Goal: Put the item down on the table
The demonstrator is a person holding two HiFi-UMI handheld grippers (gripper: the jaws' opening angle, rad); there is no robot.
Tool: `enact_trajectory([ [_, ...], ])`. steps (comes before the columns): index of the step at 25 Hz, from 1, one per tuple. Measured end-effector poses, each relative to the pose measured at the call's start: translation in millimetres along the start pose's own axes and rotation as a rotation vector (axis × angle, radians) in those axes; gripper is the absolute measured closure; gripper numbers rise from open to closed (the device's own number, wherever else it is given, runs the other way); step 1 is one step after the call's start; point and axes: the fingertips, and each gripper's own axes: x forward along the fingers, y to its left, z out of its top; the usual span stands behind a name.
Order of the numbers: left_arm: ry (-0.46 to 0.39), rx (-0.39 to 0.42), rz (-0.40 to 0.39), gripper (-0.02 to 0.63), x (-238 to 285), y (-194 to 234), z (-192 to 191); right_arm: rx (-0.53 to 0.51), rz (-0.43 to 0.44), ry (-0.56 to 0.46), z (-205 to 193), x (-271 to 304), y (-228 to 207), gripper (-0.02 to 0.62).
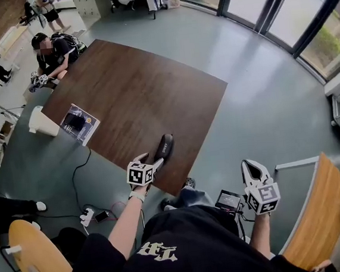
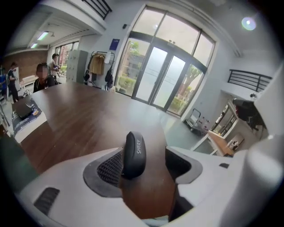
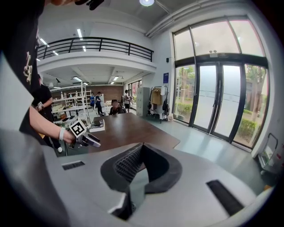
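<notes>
Left gripper spread wide around the black case — apparently resting on the table near its edge, touching one pad. Back straight off, no nudging; right gripper pinched closed, empty — keep aside.

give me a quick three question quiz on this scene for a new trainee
1. True or false: the right tool grips the black case.
2. Pick one: the left tool's jaws are A) shut on the case, B) apart, with the case against one pad, C) out of view.
3. Fill in: the case rests on the brown ___.

Key: 1 false, its jaws are shut on nothing. 2 B. 3 table.
</notes>
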Motion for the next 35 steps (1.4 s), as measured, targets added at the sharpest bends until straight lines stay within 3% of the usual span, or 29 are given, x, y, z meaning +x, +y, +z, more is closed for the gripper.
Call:
enact_trajectory([
  [11,-0.367,-0.017,-0.031,0.597,-120.0,-25.9,45.4,-0.097,0.036,-0.033,20.6,5.9,37.1,0.606],
  [17,-0.533,0.032,-0.132,0.600,-179.3,-52.5,56.3,-0.109,0.038,-0.054,22.1,-1.4,60.5,0.606],
  [23,-0.625,0.074,-0.182,0.600,-217.2,-70.8,54.6,-0.135,0.066,-0.081,27.7,-7.3,90.7,0.607],
  [35,-0.749,0.001,-0.219,0.600,-275.0,-89.1,40.8,-0.205,0.198,-0.104,47.6,-18.6,160.2,0.607],
])
